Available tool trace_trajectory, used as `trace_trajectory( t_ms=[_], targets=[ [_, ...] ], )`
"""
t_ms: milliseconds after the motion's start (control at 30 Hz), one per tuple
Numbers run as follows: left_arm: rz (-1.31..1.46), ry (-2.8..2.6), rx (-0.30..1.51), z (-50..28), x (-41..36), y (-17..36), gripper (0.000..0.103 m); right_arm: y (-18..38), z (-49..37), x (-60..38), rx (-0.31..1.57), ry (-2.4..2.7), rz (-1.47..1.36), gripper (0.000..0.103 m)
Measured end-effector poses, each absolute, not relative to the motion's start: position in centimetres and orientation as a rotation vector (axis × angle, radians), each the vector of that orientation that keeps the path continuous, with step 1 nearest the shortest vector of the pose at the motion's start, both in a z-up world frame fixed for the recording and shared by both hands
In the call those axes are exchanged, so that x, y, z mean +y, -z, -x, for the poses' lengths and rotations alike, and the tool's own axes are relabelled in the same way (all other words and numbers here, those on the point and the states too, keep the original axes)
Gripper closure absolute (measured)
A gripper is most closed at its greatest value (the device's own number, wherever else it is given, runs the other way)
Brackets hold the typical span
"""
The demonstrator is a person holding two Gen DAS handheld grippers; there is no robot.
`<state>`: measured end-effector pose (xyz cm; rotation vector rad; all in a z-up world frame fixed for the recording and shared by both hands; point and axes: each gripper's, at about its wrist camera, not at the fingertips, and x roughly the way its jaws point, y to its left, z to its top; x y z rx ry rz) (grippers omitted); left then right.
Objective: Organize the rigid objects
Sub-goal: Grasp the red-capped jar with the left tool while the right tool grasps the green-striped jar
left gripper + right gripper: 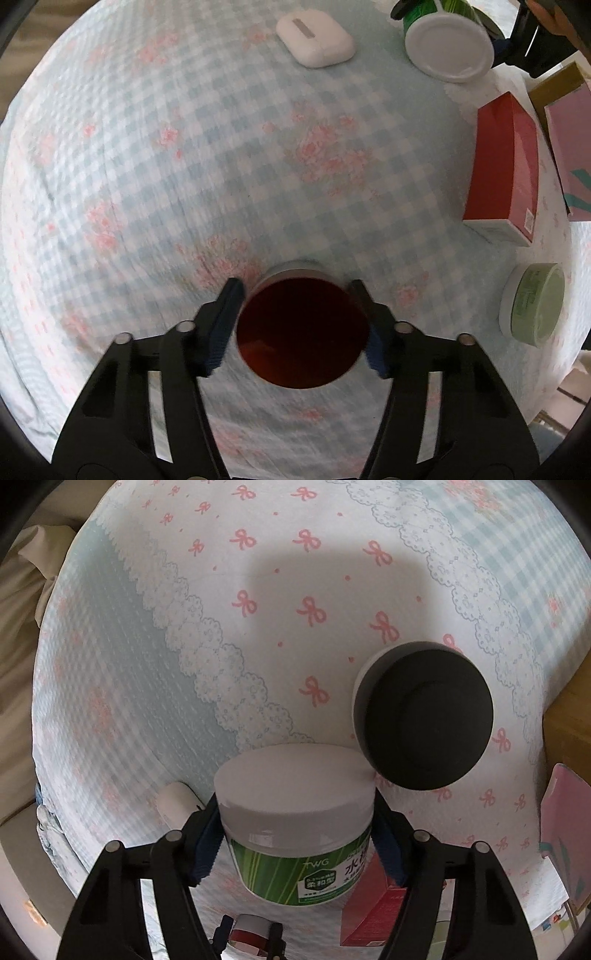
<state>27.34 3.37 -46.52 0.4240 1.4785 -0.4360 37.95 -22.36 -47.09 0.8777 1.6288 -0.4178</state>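
Left tongs (301,328) are pointing straight down, their blue pads (221,328) pressing on both sides of a dark red-lidded jar (303,334) that is standing on the checked cloth (184,166). Right of it are lying a green tin (535,302) and a red box (502,173); farther off, a white earbud case (316,38). Right tongs (295,834) are gripping a green-labelled tub with a white lid (295,801), their pads closed on its sides, above the bow-printed cloth (295,572). Just beyond it, to the right, a black-lidded jar (424,716) is standing.
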Motion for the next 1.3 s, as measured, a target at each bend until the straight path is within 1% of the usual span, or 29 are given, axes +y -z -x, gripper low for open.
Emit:
trace_trajectory(
  t_ms=[233, 467, 867, 1100, 1300],
  targets=[
    [-0.421, 0.431, 1.468, -27.9, 2.9, 45.9, 0.053, 46.8, -37.1, -22.4, 1.633, 0.413, -0.871, 0.036],
    [-0.396, 0.417, 1.454, -28.0, 5.0, 44.6, 0.053, 46.3, -38.0, -21.2, 1.625, 0.399, -0.846, 0.036],
    [-0.34, 0.373, 1.408, -28.4, 7.6, 41.5, 0.053, 41.5, -37.0, -19.0, 1.569, 0.321, -0.791, 0.036],
    [-0.323, 0.383, 1.333, -28.8, 7.8, 35.6, 0.053, 35.9, -35.1, -17.7, 1.51, 0.27, -0.741, 0.036],
    [-0.316, 0.429, 1.252, -28.9, 5.9, 28.9, 0.053, 28.7, -33.0, -17.5, 1.443, 0.219, -0.663, 0.036]
  ],
)
